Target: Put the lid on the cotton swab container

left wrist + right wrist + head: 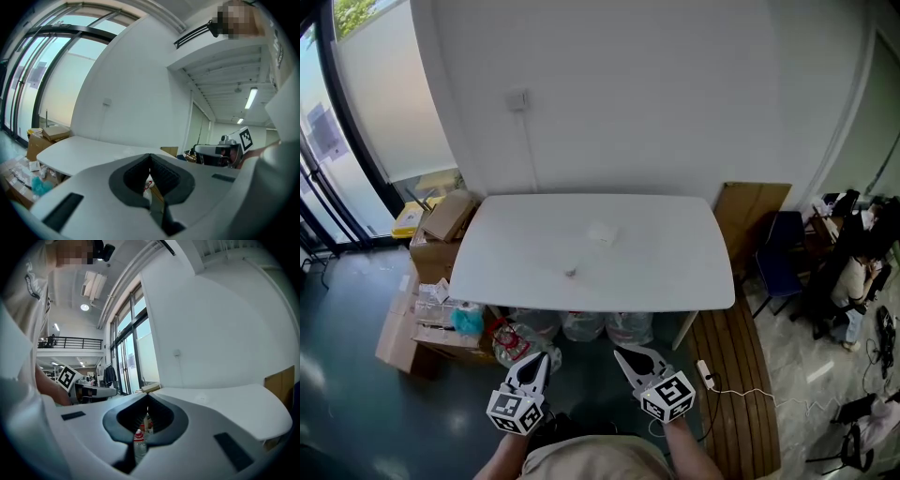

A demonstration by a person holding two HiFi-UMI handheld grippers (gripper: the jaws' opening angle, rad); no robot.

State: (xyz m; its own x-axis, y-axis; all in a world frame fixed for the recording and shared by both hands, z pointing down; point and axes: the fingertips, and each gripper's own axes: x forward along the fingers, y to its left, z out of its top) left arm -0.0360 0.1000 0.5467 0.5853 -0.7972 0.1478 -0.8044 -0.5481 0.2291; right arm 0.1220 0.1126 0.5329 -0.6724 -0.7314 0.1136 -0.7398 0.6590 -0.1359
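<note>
On the white table [656,267] I see a small clear container [602,232] near the middle, too small to tell whether it is lidded. A tiny dark item [570,273] lies closer to the front edge. Both grippers hang low, well short of the table and below its front edge. My left gripper [538,360] is shut with nothing between its jaws; in the left gripper view its tips [150,157] meet. My right gripper [624,352] is likewise shut and empty, and its tips [147,398] touch in the right gripper view.
Cardboard boxes [441,220] are stacked at the table's left. Plastic bottles and bags [581,326] sit under the table. A wooden panel [755,216] and a blue chair [778,248] stand at the right. A person [853,272] sits far right. A power strip [705,373] lies on the floor.
</note>
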